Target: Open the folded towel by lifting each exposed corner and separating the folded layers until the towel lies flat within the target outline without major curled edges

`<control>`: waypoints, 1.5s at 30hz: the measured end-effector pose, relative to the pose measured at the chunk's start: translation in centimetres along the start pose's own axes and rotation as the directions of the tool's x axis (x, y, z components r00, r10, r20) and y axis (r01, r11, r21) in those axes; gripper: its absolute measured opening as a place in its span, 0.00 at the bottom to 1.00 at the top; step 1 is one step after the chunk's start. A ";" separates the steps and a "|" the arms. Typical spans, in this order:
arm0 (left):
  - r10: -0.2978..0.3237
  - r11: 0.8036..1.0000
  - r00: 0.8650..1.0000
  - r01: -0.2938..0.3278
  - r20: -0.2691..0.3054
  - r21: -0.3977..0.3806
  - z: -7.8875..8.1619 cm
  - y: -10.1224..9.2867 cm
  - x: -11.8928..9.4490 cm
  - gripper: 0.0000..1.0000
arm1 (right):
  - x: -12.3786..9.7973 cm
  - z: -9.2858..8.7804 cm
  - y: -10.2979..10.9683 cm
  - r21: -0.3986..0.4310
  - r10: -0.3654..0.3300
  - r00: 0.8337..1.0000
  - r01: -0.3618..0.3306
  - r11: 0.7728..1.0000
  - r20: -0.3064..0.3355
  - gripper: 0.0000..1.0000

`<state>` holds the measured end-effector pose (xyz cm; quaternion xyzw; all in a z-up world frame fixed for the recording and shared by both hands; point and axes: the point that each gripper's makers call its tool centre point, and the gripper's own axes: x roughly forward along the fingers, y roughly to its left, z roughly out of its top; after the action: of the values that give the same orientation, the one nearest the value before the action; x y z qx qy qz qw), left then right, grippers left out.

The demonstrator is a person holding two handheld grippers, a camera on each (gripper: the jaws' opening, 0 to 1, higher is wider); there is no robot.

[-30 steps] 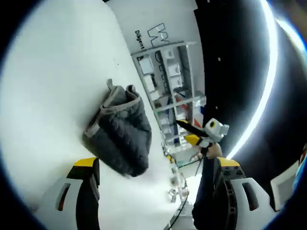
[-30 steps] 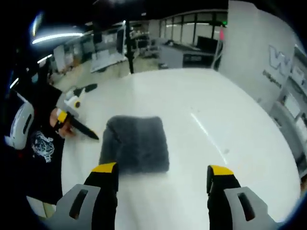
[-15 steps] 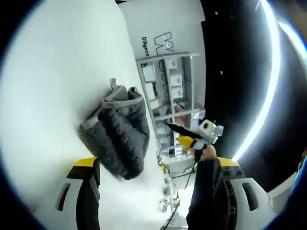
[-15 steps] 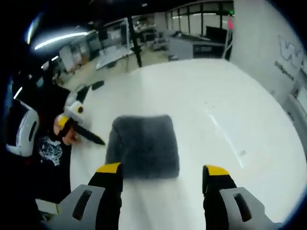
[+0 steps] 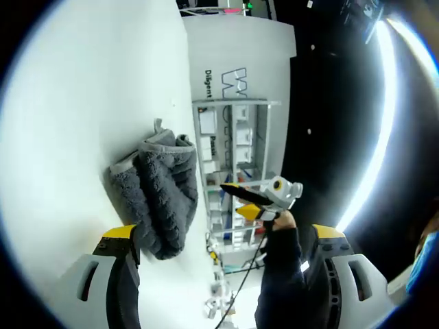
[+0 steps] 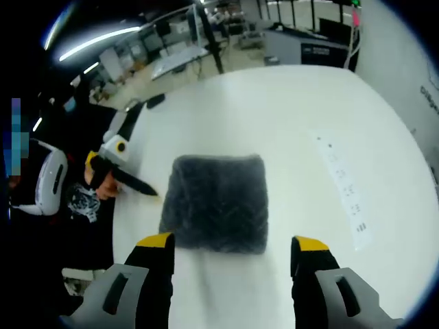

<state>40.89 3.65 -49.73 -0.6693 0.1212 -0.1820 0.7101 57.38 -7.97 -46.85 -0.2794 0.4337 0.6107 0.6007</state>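
- Reaching in, the right hand-held gripper (image 6: 230, 250) has its jaws wide apart and holds nothing.
- Just past it, the gray towel (image 6: 216, 202) lies folded on the white bench (image 6: 288, 123), so unfolding has not begun.
- The left hand-held gripper (image 6: 137, 185), beside the towel's edge, is also open and empty.
- Next, one should probably pinch a corner.

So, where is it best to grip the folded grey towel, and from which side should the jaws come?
Probably at the loose corner of the towel that sticks up at its far end in the left gripper view, where the light hem and stacked layer edges show. Come from that open-edged side with the left gripper, whose jaws stand open. The opposite end looks like a rounded fold, offering no separate layer to pinch.
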 end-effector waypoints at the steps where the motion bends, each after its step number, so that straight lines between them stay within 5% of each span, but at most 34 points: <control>1: 0.000 1.000 1.000 0.000 -0.002 -0.001 0.0 0.0 0.0 0.99 | -0.4 0.3 -0.2 -0.004 0.001 1.000 -0.001 1.000 -0.007 0.67; 3: 0.004 1.000 1.000 -0.004 -0.006 0.000 -0.2 0.2 0.0 0.99 | -1.2 0.8 -0.6 -0.018 -0.009 1.000 0.009 1.000 -0.024 0.67; 4: 0.013 1.000 1.000 -0.013 -0.017 -0.009 0.8 0.1 2.3 0.99 | -1.8 1.3 -1.3 -0.021 -0.014 0.999 0.014 1.000 -0.029 0.67; 12: 0.015 0.999 0.999 -0.016 -0.032 -0.028 0.7 -0.3 2.3 0.99 | -1.4 2.9 0.0 -0.060 -0.035 0.999 0.033 0.998 -0.040 0.65; 13: 0.015 1.000 0.999 -0.016 -0.034 -0.027 -1.5 0.9 1.2 0.98 | -1.2 2.9 0.2 -0.061 -0.033 0.999 0.030 0.998 -0.042 0.64; 14: 0.017 0.999 0.999 -0.018 -0.034 -0.031 -2.7 1.5 0.6 0.98 | -0.9 2.8 0.4 -0.063 -0.033 0.998 0.030 0.998 -0.046 0.64; 33: 0.059 0.997 0.998 -0.060 -0.025 -0.046 -2.6 3.4 1.1 0.87 | 3.3 0.2 0.0 -0.016 -0.025 0.997 0.024 1.000 -0.078 0.50; 45: 0.104 0.995 0.994 -0.104 -0.026 0.004 -2.2 4.7 1.2 0.64 | 5.8 -1.6 -0.7 0.003 -0.006 0.993 0.006 1.000 -0.120 0.42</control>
<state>41.50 1.34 -54.51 -0.6589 0.1648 -0.1535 0.7177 57.07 -6.56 -52.67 -0.3157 0.4691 0.5904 0.5759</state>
